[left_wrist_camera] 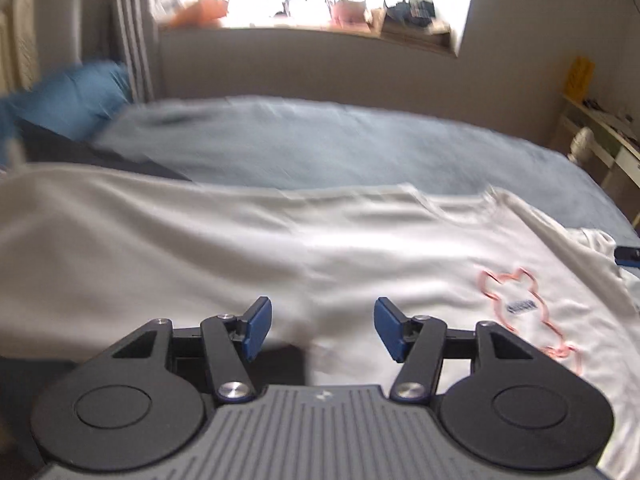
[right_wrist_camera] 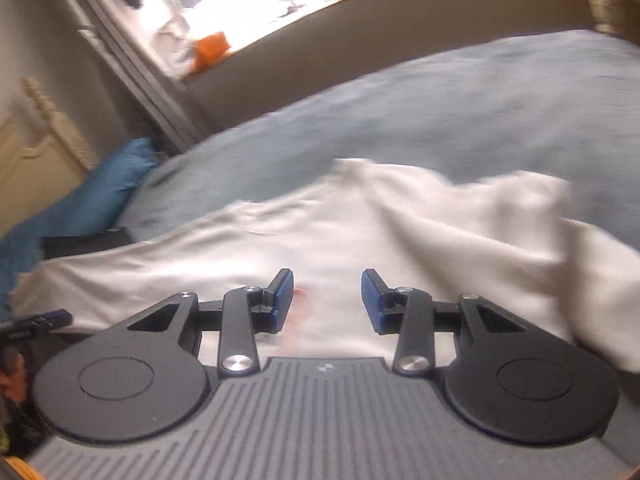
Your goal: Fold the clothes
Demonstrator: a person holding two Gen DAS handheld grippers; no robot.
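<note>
I hold two grippers, my left gripper (left_wrist_camera: 322,329) and my right gripper (right_wrist_camera: 327,301), both with fingers spread and pinching nothing, over one white T-shirt (left_wrist_camera: 248,248) with a pink outline print (left_wrist_camera: 520,312) at lower right. It fills the lower frame on the grey-blue bedspread (left_wrist_camera: 320,148). Beyond: one dark garment (left_wrist_camera: 92,152) and one blue pillow (left_wrist_camera: 68,96) at left, then the cluttered windowsill (left_wrist_camera: 304,24) at top.

My left gripper (left_wrist_camera: 323,328) and right gripper (right_wrist_camera: 327,300) match: black linkage arms, silver screws behind blue finger pads (left_wrist_camera: 258,326), ribbed grey housing behind.
</note>
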